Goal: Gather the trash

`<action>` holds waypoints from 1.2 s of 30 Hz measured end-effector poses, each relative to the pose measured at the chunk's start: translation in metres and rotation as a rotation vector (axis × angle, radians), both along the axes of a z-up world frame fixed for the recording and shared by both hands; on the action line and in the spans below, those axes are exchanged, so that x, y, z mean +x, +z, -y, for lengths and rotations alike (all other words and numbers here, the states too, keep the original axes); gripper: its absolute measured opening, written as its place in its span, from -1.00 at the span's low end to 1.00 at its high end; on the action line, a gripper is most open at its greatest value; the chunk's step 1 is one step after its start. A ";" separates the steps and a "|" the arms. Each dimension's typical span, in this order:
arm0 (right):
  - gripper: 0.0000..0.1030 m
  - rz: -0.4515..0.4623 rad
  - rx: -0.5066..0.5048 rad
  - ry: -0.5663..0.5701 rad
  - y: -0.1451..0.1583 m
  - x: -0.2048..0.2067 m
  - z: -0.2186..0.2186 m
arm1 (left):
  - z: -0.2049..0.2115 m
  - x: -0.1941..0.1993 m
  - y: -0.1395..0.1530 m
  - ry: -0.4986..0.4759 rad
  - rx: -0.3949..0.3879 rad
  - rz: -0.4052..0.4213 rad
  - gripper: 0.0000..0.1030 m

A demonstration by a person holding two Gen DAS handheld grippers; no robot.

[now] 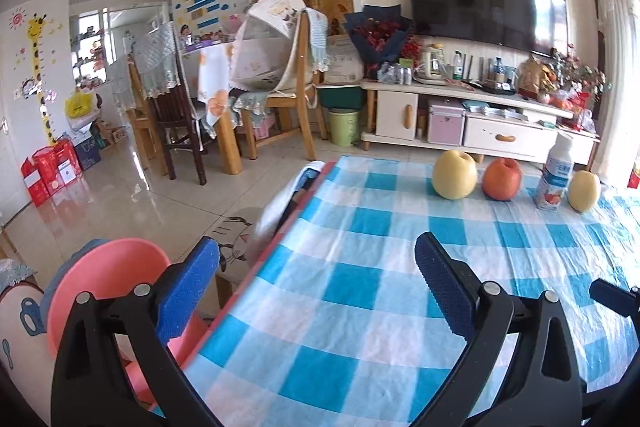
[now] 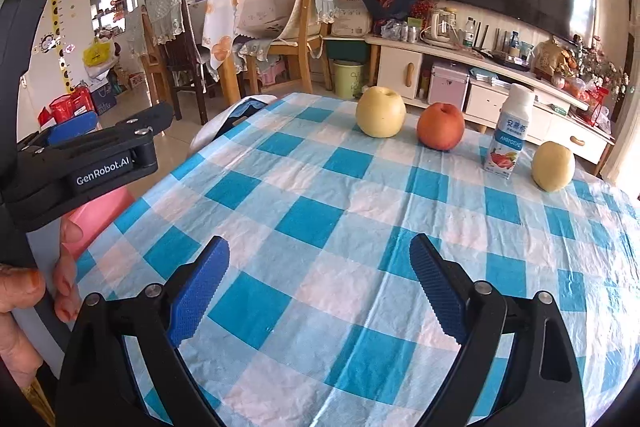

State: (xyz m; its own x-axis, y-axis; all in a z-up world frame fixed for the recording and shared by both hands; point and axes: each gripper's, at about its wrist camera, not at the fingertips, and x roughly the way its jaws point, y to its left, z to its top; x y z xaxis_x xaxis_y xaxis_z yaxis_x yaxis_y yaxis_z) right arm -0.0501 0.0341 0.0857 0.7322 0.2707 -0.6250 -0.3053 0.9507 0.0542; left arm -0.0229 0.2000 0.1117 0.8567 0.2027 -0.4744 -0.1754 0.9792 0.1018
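Both tools [image 1: 318, 269] [image 2: 320, 269] gape empty; yogurt bottle [image 2: 508, 133] stands far ahead, right.

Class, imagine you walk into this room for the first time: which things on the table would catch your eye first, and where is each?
The blue-and-white checked tablecloth fills the view. Along its far edge stands a row: a large yellow apple, a red apple, a white yogurt bottle and a smaller yellow apple, left to right. Both grippers, left gripper and right gripper, are open and empty.

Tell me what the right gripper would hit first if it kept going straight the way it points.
Probably the blue-and-white checked tablecloth: the open right gripper angles down at bare cloth, short of the round red apple. Depth is uncertain.
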 end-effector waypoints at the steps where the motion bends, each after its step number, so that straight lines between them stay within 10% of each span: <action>1: 0.76 0.001 0.003 -0.005 0.000 0.000 0.005 | 0.007 0.001 -0.001 -0.010 0.013 -0.003 0.92; 36: 0.76 0.054 -0.029 -0.166 0.002 0.003 0.100 | 0.099 0.019 -0.027 -0.128 -0.003 -0.100 0.92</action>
